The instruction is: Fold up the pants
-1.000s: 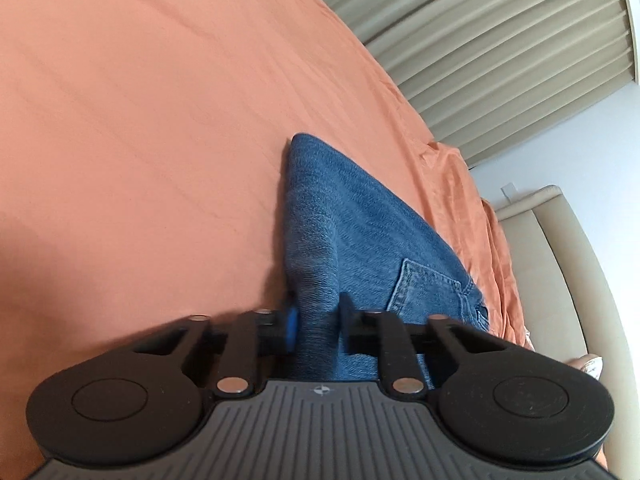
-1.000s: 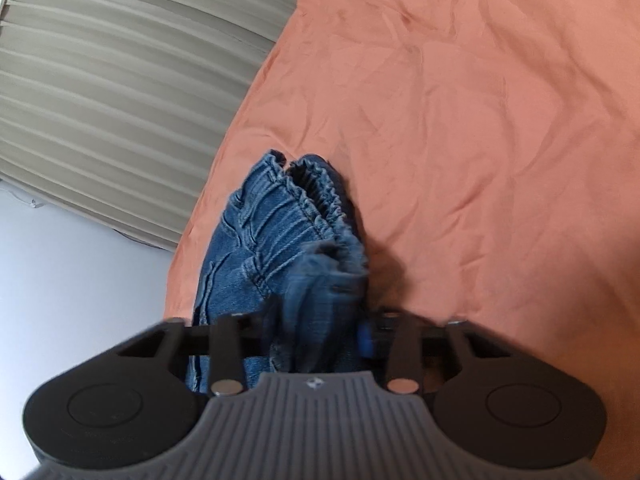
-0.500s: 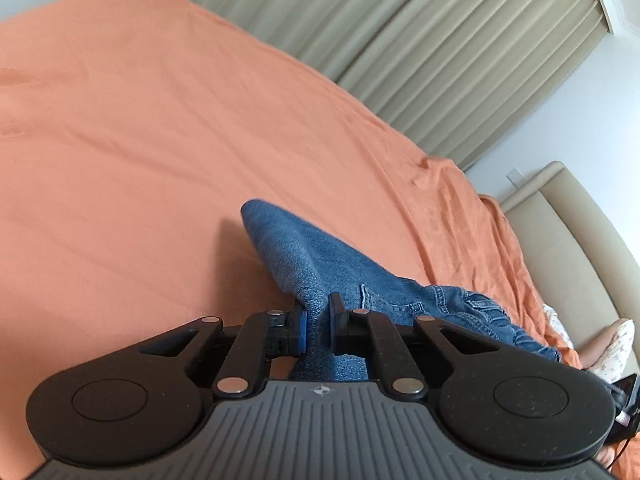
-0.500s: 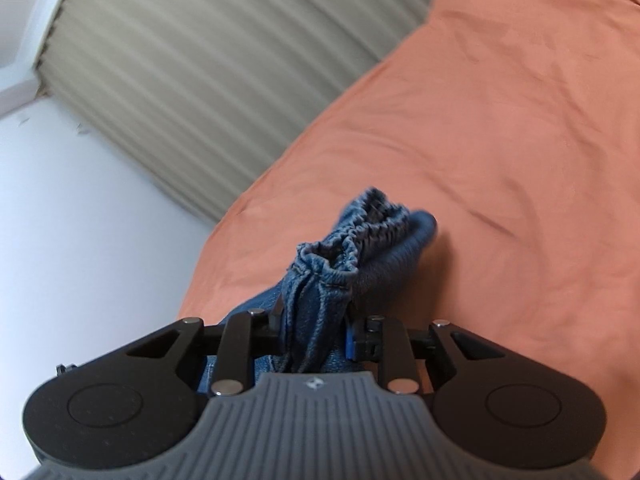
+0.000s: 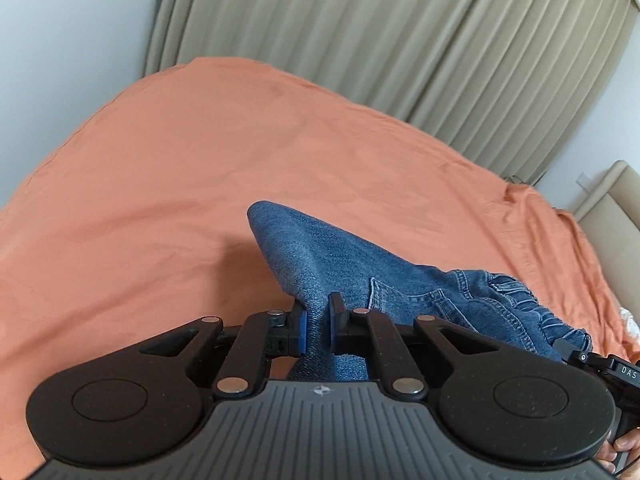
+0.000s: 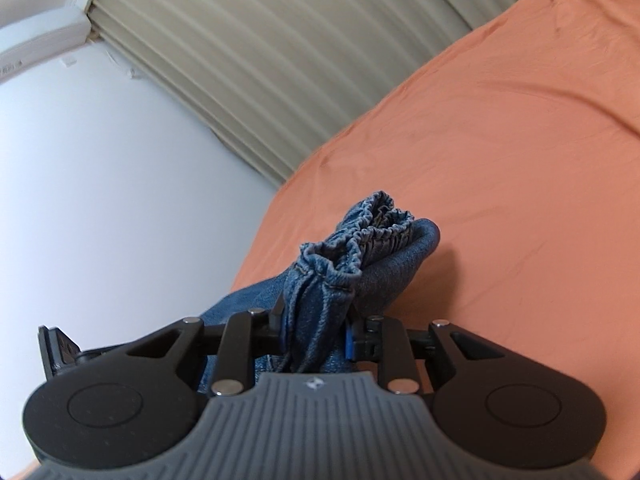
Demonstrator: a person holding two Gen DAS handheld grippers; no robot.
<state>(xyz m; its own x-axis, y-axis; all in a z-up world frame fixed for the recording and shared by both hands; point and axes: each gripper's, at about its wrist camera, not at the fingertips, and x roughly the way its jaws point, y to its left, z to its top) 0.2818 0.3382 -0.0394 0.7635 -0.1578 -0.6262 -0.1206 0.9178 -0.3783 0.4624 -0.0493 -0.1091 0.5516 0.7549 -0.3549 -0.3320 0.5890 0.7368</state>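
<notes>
Left gripper (image 5: 318, 326) nearly closed, pinching a denim fold of the pants (image 5: 360, 256). Right gripper (image 6: 316, 334) wider, clamped on the bunched elastic waistband (image 6: 360, 236). "DAS" printed on the black device (image 5: 624, 372) at the right edge of the left view; rest cut off. Pants held between both grippers over the orange bedsheet (image 5: 160, 200), long axis gripper to gripper, back pocket (image 5: 404, 296) up. Beige curtains (image 5: 400, 32) behind.

"DAS" on black device (image 5: 624, 372) at right edge, rest cut off
</notes>
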